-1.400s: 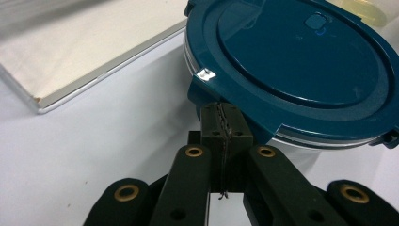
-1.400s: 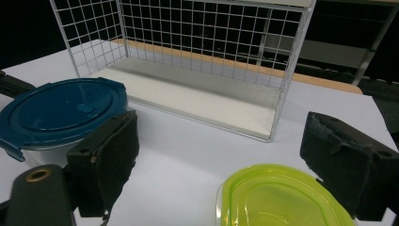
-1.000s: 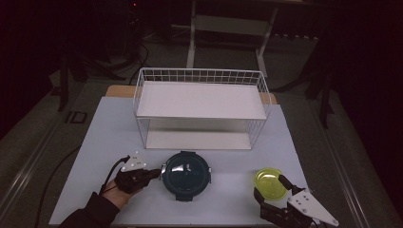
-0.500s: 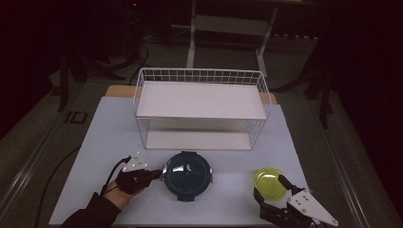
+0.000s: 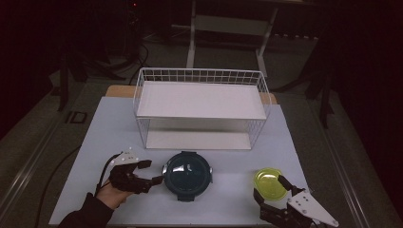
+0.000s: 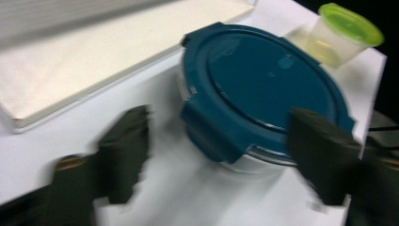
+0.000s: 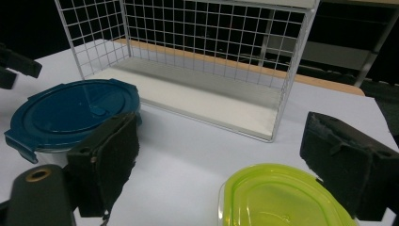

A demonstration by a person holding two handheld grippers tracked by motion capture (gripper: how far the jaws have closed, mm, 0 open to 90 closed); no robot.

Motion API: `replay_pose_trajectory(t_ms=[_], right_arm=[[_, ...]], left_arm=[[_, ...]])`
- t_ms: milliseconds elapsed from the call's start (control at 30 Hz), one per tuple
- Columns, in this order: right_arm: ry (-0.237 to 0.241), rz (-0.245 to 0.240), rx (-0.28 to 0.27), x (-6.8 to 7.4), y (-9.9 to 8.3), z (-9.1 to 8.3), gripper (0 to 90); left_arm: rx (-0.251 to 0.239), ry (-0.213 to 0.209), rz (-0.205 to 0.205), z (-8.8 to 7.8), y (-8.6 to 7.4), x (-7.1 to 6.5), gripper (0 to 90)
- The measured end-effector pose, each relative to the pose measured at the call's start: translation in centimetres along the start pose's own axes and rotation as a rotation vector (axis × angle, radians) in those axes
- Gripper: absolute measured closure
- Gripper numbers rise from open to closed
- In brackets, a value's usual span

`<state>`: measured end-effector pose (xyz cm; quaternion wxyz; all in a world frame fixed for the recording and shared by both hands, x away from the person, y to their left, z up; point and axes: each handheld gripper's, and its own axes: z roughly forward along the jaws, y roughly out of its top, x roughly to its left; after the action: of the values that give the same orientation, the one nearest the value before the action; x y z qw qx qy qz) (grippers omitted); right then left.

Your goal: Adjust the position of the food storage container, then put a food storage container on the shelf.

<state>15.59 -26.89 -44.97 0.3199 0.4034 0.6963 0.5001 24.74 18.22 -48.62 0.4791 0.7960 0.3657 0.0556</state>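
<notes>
White surface [image 5: 95, 142] with a tan wooden edge at the far side, set in a dark room; grey floor, metal stand legs and loose cables dimly behind. On the surface: one white wire shelf rack [image 5: 202, 105] with two white boards, upper and lower; one round container with a dark teal clip lid [image 5: 187, 175] in front of the rack; one small clear tub with a lime-green lid [image 5: 269, 184] well to its right. Two hand-held grippers in all. Left hand-held gripper [image 5: 153, 172] just left of the teal container, jaws just opened and standing apart, one on either side of a lid clip, pads not pressing; jaws badly blurred in the left gripper view. Right hand-held gripper [image 5: 272, 192] at the near right, jaws apart around the green-lidded tub, contact impossible to tell. Right hand cut off by the bottom edge; left forearm partly cropped. Contents of both containers not discernible; far room too dark to make out.
</notes>
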Motion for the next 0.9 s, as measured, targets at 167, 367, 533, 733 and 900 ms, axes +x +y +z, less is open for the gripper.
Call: replay_pose_trajectory(t_ms=[167,367,533,733,900], right_arm=[[0.001,0.004,-0.002,0.0,0.0,0.1,11.2],[0.018,0.006,-0.01,0.1,0.0,0.2,10.7],[0.016,-0.005,-0.012,0.2,0.0,0.2,10.7],[0.007,-0.015,-0.004,0.3,0.0,0.2,10.7],[-0.005,-0.023,-0.016,0.4,0.0,0.1,10.8]], left_arm=[[-0.029,0.015,-0.045,0.7,0.4,0.3,0.9],[0.001,-0.039,-0.13,1.9,0.7,1.3,4.6],[0.04,-0.084,-0.279,2.7,0.2,2.5,8.5],[0.115,-0.141,-0.431,3.4,0.0,3.6,14.8],[0.147,-0.213,-0.525,3.8,-0.7,4.5,25.5]])
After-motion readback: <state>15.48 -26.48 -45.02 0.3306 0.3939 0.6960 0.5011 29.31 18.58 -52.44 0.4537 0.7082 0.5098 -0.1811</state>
